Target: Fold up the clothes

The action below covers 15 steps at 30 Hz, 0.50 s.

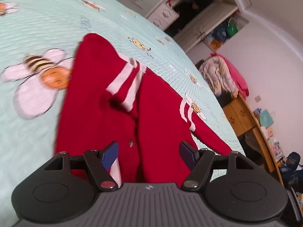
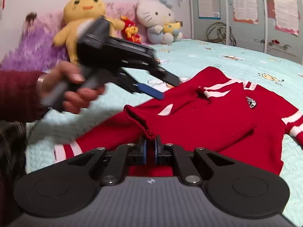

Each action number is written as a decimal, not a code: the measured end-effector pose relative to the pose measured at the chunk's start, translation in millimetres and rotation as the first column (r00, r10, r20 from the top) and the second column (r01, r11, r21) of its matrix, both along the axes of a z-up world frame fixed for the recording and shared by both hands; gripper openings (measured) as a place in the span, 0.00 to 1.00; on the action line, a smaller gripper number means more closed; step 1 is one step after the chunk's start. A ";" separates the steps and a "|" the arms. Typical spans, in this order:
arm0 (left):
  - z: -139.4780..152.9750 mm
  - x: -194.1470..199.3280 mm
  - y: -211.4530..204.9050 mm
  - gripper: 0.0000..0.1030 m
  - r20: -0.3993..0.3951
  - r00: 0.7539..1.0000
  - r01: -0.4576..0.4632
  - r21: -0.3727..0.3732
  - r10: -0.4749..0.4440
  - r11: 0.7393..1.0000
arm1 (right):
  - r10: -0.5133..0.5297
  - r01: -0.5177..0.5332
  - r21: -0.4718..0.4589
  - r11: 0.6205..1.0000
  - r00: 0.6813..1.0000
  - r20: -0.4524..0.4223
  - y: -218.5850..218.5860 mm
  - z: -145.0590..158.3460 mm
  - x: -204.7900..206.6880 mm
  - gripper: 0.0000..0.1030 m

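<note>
Right gripper (image 2: 151,147) pinches a cuff (image 2: 139,122) of the red sweater (image 1: 106,102) on the bed (image 1: 56,28), mid-fold; left gripper (image 1: 148,151) hovers wide open, empty, above it. Next: lay the sleeve across.

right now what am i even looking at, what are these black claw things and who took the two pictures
Each black claw is a hand-held gripper with two blue-padded fingers and a camera looking along them; a person holds one in each hand. One picture comes from the left gripper, whose jaws stand open over a red sweater with nothing between them. The other comes from the right gripper, shut on the sweater's sleeve cuff. That view also shows the left gripper from outside, gripped by the person's hand. The sweater, with white stripes, lies on a pale green bedspread printed with bees. Plush toys sit at the far end.
</note>
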<state>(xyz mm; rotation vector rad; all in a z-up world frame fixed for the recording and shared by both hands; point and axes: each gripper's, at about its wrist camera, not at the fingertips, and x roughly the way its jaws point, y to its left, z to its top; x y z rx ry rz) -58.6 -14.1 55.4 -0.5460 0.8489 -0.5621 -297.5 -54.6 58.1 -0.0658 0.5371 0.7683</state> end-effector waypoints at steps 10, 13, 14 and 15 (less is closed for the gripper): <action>12.1 80.5 -57.5 0.71 0.045 0.999 0.013 0.136 -0.019 0.991 | -0.038 0.042 0.197 0.980 0.999 -0.023 -42.7 23.2 5.4 0.06; -1.0 99.5 -64.6 0.70 -0.025 1.000 0.019 0.141 -0.015 0.990 | -0.036 0.042 0.231 0.972 0.999 -0.028 -47.1 22.8 6.5 0.06; -5.8 104.2 -64.5 0.70 -0.050 0.999 0.012 0.132 -0.005 0.991 | -0.035 0.041 0.240 0.970 0.999 -0.027 -48.0 22.5 6.6 0.06; -9.7 107.6 -63.5 0.70 -0.071 0.997 0.003 0.108 0.004 0.994 | -0.035 0.039 0.241 0.970 0.999 -0.023 -48.1 22.3 6.2 0.06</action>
